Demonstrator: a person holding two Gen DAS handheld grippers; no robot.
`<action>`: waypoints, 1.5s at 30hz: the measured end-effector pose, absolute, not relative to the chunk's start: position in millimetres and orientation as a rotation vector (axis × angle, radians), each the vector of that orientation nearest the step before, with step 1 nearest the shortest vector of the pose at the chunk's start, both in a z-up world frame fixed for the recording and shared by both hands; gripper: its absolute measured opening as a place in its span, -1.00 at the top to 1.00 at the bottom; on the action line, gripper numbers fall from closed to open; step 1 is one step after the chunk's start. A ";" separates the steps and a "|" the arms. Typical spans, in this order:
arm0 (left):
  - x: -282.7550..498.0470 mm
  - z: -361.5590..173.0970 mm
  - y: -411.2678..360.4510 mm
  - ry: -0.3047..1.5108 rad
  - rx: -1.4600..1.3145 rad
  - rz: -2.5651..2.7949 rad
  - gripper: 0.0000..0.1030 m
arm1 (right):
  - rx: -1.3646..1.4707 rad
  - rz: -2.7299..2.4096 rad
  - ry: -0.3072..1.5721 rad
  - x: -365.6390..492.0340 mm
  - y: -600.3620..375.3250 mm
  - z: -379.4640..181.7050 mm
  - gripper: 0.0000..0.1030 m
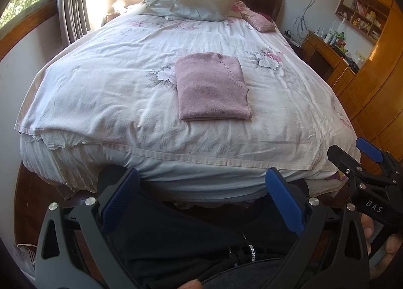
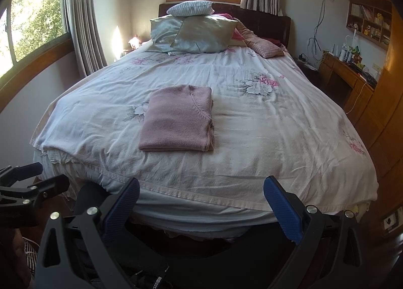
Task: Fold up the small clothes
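Sweater (image 1: 212, 87) folded square on bed (image 1: 100, 82), well ahead of both jaws. Left gripper (image 1: 201, 203) and right gripper (image 2: 201, 209) spread wide, empty. Check edges aligned; keep clear.

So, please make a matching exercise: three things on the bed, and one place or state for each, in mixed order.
Things:
1. pink sweater
2. striped pillow
3. left claw

Places or states:
a. open, holding nothing
b. folded, lying flat on the floral cover
c. on top of the pillow pile at the headboard

Pairs: 1-b, 2-c, 3-a
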State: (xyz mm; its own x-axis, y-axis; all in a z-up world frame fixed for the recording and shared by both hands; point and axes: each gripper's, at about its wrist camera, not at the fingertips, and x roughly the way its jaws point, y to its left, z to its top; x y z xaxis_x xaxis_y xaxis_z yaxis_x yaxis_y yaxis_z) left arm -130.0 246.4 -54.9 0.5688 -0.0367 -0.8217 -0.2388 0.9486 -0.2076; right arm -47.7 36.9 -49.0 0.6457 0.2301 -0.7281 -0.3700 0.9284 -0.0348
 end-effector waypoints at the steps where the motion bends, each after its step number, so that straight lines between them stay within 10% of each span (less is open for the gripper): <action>1: -130.0 -54.9 246.4 0.962 -0.312 0.121 -0.93 | -0.186 0.344 0.801 -47.6 37.0 -48.9 -0.93; 45: -113.0 -65.0 245.6 0.986 -0.297 0.093 -0.93 | -0.166 0.345 0.839 -36.0 37.1 -63.8 -0.93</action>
State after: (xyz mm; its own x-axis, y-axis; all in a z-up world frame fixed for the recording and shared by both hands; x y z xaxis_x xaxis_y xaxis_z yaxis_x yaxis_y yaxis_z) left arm -113.0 245.6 -65.0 0.5521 -0.0564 -0.8319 -0.2113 0.9557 -0.2050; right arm -36.0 37.1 -63.8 0.6171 0.2334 -0.7515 -0.3631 0.9317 -0.0087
